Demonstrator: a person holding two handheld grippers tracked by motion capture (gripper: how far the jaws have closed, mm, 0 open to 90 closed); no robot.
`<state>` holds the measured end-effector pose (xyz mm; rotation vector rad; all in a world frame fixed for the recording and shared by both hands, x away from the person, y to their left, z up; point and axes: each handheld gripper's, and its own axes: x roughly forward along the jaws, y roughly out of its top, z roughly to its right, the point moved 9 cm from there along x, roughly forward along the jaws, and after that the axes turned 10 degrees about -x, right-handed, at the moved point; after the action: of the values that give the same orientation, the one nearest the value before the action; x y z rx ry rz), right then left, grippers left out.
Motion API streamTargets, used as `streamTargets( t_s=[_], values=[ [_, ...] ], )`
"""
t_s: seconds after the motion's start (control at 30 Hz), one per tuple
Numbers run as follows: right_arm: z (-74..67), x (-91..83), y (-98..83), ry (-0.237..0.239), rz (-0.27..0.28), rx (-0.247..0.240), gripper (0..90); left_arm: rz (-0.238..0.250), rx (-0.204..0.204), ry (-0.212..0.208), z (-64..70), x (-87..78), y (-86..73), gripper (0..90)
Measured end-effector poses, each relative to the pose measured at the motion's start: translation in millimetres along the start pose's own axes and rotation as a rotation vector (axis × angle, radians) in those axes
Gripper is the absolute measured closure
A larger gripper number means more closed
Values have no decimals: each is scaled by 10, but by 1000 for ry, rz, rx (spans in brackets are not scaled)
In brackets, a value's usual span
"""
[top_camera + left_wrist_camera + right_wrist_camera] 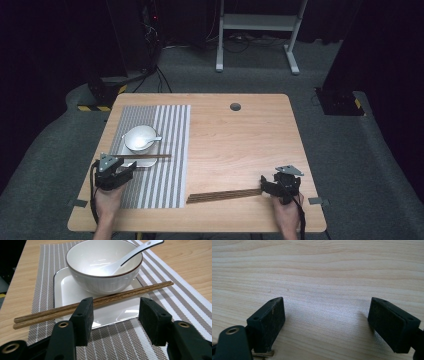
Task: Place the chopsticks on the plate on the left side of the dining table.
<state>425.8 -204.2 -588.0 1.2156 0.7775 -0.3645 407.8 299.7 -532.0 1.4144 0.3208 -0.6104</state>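
A white bowl [140, 137] [102, 267] with a white spoon [154, 139] [135, 252] in it stands on a square white plate [145, 163] [67, 292]. A pair of brown chopsticks [150, 156] [140, 290] lies across the plate's near edge. My left gripper [129, 169] [115, 315] is open just short of them, with nothing between its pads; its left jaw tip overlaps the sticks in the left gripper view. My right gripper [265, 186] [327, 320] is open low over bare wood near the front right of the table.
The plate rests on a grey-and-white striped placemat [172, 150] [120, 345] on the left half of the wooden table [235, 145] [317, 270]. A dark brown slatted strip [225, 194] lies near the front edge, its right end by my right gripper. A round cable hole [235, 106] is at the back.
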Motion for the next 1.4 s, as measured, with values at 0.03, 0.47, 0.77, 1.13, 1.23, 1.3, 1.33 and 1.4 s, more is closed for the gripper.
streamTargets(
  t_s=[0.03, 0.47, 0.77, 1.13, 1.23, 1.3, 1.33, 1.4],
  values=[
    [0, 0, 0, 0, 0, 0, 138, 1, -2, -2, 11, -2, -3, 457],
    [-1, 0, 0, 0, 0, 0, 139, 4, 13, -50, 197, -29, -22, 448],
    [-1, -1, 0, 0, 0, 0, 139, 0, 24, -86, 336, -20, -39, 450],
    [-1, -1, 0, 0, 0, 0, 139, -28, 43, -110, 443, 5, -104, 448],
    [0, -1, 0, 1, 0, 0, 139, -26, 41, -118, 475, 2, -111, 447],
    [-1, 0, 0, 0, 0, 0, 139, -24, 41, -123, 497, -4, -109, 444],
    [0, -1, 0, 0, 0, 0, 139, -24, 44, -126, 509, -9, -108, 443],
    [-1, -1, 0, 0, 0, 0, 139, -24, 45, -129, 527, -16, -109, 442]
  ],
)
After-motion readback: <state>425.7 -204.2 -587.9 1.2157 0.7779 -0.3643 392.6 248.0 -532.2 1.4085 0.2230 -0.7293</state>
